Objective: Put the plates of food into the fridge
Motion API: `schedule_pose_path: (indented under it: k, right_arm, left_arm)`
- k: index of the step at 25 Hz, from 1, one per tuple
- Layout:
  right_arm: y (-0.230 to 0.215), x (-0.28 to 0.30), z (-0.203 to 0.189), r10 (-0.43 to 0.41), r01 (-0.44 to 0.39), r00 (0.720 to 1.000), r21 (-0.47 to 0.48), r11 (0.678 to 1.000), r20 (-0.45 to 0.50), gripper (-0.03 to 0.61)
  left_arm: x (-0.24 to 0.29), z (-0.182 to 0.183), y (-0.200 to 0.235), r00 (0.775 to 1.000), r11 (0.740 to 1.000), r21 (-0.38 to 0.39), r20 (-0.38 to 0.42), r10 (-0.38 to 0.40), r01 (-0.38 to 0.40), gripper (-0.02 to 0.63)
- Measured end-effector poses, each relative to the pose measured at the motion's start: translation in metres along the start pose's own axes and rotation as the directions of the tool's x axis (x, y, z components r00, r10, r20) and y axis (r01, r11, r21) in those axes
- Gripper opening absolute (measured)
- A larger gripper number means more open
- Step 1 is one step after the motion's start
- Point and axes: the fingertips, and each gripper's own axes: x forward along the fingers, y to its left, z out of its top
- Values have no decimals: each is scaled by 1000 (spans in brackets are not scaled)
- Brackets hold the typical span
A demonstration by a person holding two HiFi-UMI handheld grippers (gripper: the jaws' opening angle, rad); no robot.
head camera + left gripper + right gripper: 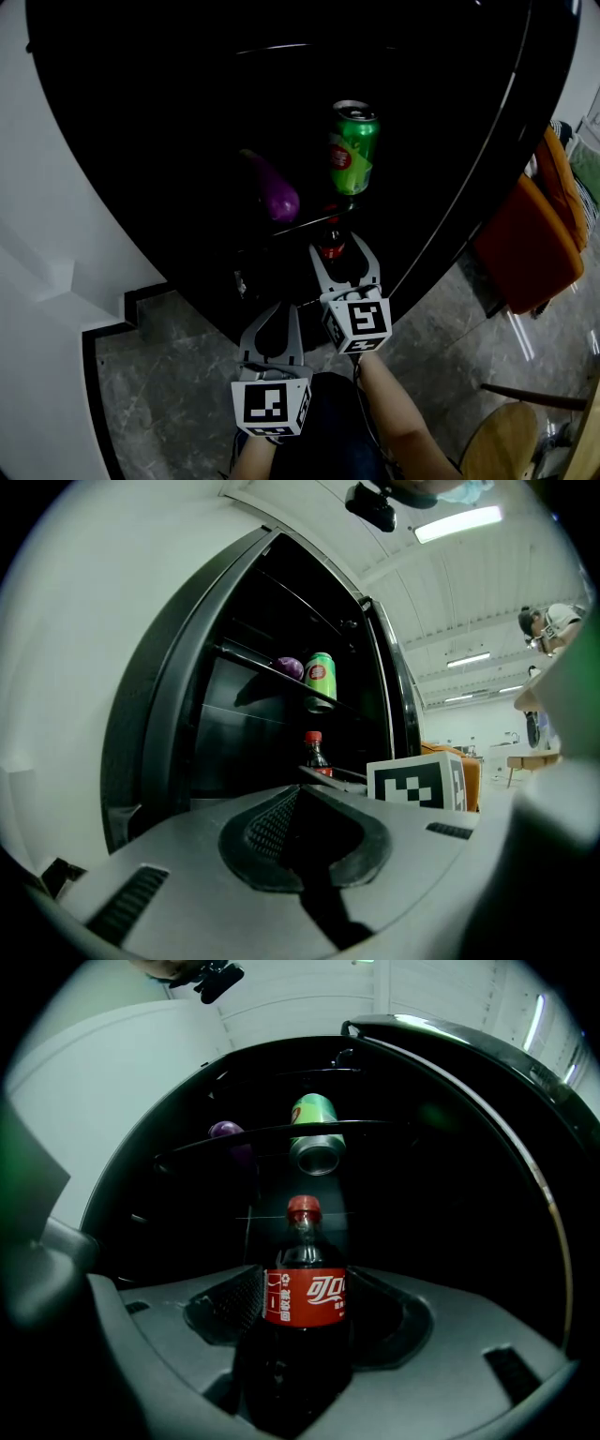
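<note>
Plates of food: none in any view. In hand instead: cola bottle, upright inside the fridge, its lower body clamped in the right tool. Probably heavy, smooth and slippery; best held at the body. Left tool: clenched, empty. Shelf above: green can, aubergine.

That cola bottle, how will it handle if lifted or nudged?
The cola bottle looks full of dark liquid, so it is probably heavy for its size. Tall and narrow, it may tip if nudged. Its smooth plastic could slip.
</note>
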Motion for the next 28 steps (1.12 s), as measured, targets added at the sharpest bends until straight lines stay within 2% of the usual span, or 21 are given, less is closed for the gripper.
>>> schedule_pose_path:
  k: [6, 13, 20, 23, 28]
  right_arm:
    - [-1, 0, -3, 24, -23, 999, 22, 999, -30, 276]
    - [-3, 0, -6, 67, -64, 995, 47, 997, -67, 276]
    - [-5, -5, -5, 128, -122, 987, 61, 991, -99, 276]
    - [-9, -13, 2, 150, -143, 985, 78, 987, -82, 276]
    - [-19, -37, 20, 136, -133, 991, 123, 984, -18, 275]
  left_arm:
    - [15, -7, -2, 1000, 1000, 14, -28, -13, 14, 8]
    - [25, -31, -5, 997, 1000, 8, -76, -14, 15, 8]
    - [53, -56, -20, 988, 995, 40, -128, -88, 93, 8]
    - [65, -57, -26, 985, 992, 55, -134, -107, 116, 8]
    - [74, -48, -34, 987, 990, 64, -110, -119, 126, 8]
